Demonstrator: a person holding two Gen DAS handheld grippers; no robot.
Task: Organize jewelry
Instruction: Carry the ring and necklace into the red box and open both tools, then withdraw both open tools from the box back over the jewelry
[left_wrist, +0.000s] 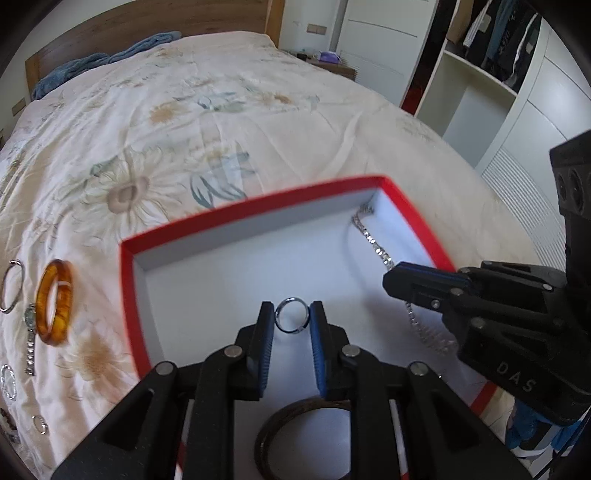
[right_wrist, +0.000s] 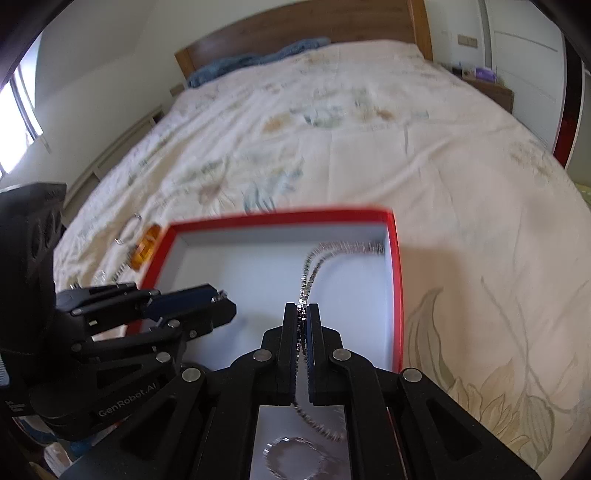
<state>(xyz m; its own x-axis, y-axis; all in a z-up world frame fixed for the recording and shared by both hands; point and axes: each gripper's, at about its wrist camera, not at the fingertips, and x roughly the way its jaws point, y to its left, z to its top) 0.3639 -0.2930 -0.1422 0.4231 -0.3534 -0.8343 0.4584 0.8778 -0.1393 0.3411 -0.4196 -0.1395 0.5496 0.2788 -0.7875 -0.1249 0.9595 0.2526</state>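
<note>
Across the flowered bedspread (left_wrist: 155, 122) sat the red box (left_wrist: 127, 291), both grippers poised over its white floor. Right gripper (right_wrist: 302, 317) was clamped tight on a silver chain (right_wrist: 314, 266) trailing to the far corner; left gripper (left_wrist: 291, 321), barely parted, pinched a small silver ring (left_wrist: 291, 320) upright. Best move, I'd say: lower each close to the floor before letting go, keeping ring and chain apart. An amber bangle (left_wrist: 55, 301) and a watch (left_wrist: 30, 332) waited outside the box. Under the left gripper, a dark bangle (left_wrist: 295, 432) was half hidden.
</note>
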